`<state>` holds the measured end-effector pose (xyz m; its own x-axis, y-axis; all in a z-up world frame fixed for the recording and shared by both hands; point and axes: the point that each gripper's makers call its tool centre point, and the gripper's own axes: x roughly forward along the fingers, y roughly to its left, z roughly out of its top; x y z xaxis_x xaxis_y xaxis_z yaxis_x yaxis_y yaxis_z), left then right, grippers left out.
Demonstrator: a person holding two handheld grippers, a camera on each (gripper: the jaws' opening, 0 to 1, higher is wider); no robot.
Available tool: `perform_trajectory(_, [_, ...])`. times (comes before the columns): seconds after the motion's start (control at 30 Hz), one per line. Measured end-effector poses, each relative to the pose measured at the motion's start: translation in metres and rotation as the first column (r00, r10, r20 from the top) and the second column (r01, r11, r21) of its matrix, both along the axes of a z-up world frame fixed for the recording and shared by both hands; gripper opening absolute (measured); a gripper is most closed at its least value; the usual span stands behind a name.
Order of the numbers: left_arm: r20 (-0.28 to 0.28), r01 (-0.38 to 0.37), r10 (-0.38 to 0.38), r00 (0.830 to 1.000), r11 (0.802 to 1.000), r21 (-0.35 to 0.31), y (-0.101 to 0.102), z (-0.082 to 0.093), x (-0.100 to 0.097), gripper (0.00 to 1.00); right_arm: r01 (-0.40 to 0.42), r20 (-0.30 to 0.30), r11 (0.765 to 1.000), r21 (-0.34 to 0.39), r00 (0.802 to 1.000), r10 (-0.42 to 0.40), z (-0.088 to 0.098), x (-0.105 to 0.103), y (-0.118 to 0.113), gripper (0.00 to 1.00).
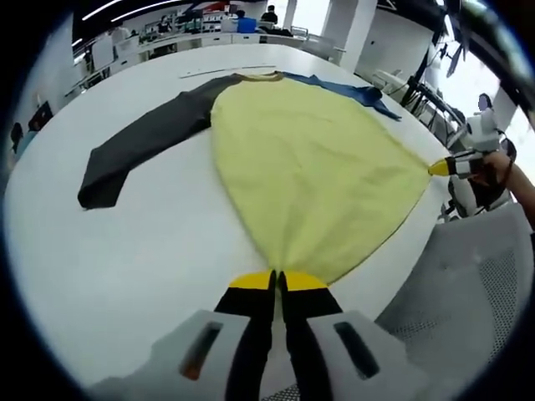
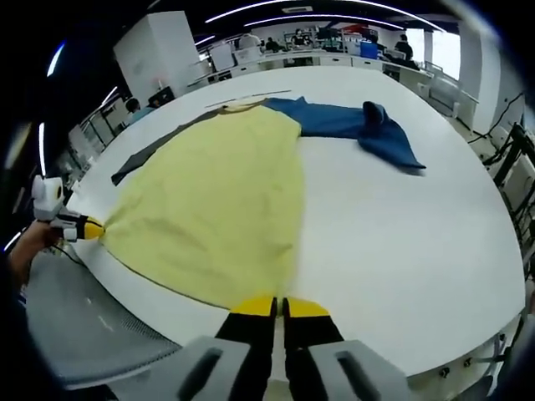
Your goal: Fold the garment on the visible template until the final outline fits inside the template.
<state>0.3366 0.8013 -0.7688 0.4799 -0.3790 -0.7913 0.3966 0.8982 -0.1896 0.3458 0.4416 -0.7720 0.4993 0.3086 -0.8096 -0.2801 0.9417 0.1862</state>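
A garment with a yellow body (image 1: 309, 167), a dark grey sleeve (image 1: 142, 142) and a blue sleeve (image 1: 351, 90) lies spread on a white table (image 1: 125, 267). My left gripper (image 1: 277, 282) is shut on one corner of the yellow hem at the near table edge. My right gripper (image 1: 443, 168), held by a hand, pinches the other hem corner, and the hem is stretched between them. In the right gripper view, my right gripper (image 2: 279, 307) is shut on the yellow hem (image 2: 217, 209), the blue sleeve (image 2: 368, 129) lies crumpled to the right, and the left gripper (image 2: 87, 228) holds the far corner.
A thin pale strip (image 1: 227, 71) lies on the table beyond the collar. A grey mesh chair (image 1: 468, 284) stands just off the table edge between the two grippers, also seen as the chair (image 2: 84, 326). Desks and people fill the room behind.
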Motion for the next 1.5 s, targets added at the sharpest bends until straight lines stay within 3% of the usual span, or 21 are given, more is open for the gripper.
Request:
perform_trajectory(0.23, [0.021, -0.072, 0.074, 0.997, 0.994, -0.086, 0.002, 0.010, 0.004, 0.07, 0.017, 0.006, 1.000, 0.013, 1.000, -0.017, 0.004, 0.002, -0.001, 0.16])
perform_trajectory(0.57, [0.122, -0.104, 0.120, 0.985, 0.986, -0.127, 0.000, 0.031, 0.019, 0.52, 0.060, 0.012, 0.996, 0.059, 0.998, -0.061, 0.014, 0.013, -0.005, 0.46])
perform_trajectory(0.87, [0.209, -0.093, 0.117, 0.971, 0.988, -0.123, -0.002, 0.047, 0.030, 0.81, 0.107, 0.069, 0.989, 0.100, 0.991, -0.114, 0.030, 0.041, -0.016, 0.63])
perform_trajectory(1.0, [0.205, -0.081, 0.103, 0.973, 0.990, -0.112, -0.002, 0.048, 0.030, 0.85, 0.096, 0.089, 0.990, 0.105, 0.990, -0.105, 0.036, 0.055, -0.018, 0.69])
perform_trajectory(1.2, [0.245, -0.075, 0.096, 0.965, 0.993, -0.095, -0.002, 0.053, 0.034, 0.94, 0.102, 0.120, 0.989, 0.107, 0.986, -0.115, 0.044, 0.078, -0.027, 0.80])
perform_trajectory(1.3, [0.261, -0.078, 0.100, 0.960, 0.993, -0.094, -0.001, 0.056, 0.036, 0.96, 0.143, 0.121, 0.974, 0.174, 0.979, -0.166, 0.049, 0.091, -0.029, 0.80])
perform_trajectory(1.5, [0.282, -0.081, 0.104, 0.954, 0.992, -0.092, 0.001, 0.060, 0.039, 0.99, 0.197, 0.121, 0.962, 0.189, 0.967, -0.222, 0.048, 0.115, -0.044, 0.77])
